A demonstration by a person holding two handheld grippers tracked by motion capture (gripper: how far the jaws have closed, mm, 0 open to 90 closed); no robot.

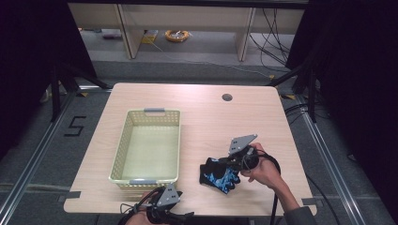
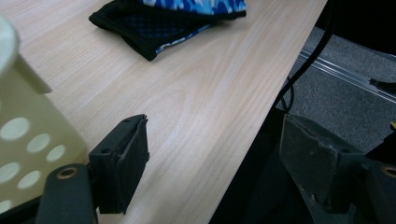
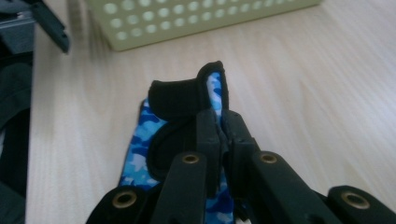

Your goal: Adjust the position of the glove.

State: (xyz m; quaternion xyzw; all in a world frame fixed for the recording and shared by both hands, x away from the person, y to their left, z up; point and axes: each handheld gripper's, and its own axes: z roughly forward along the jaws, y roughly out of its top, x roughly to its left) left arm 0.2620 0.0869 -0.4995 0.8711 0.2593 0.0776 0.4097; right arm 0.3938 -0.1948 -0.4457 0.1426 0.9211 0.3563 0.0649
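Observation:
A black glove with a blue camouflage pattern (image 1: 217, 175) (image 3: 180, 95) lies on the wooden table (image 1: 202, 108), right of the basket. My right gripper (image 1: 225, 164) (image 3: 223, 119) is shut on the glove's black edge and lifts that part up, while the rest of the glove trails on the table. At the table's front edge, by the basket's near right corner, my left gripper (image 1: 184, 216) (image 2: 214, 126) is open with nothing between its jaws. It points towards the glove (image 2: 159, 23).
A pale yellow perforated basket (image 1: 121, 149) (image 2: 23, 130) (image 3: 187, 18) with grey handles stands left of centre, with nothing in it. A round cable hole (image 1: 227, 97) sits at the table's far right. The table's front edge (image 2: 261, 116) runs beside the left gripper.

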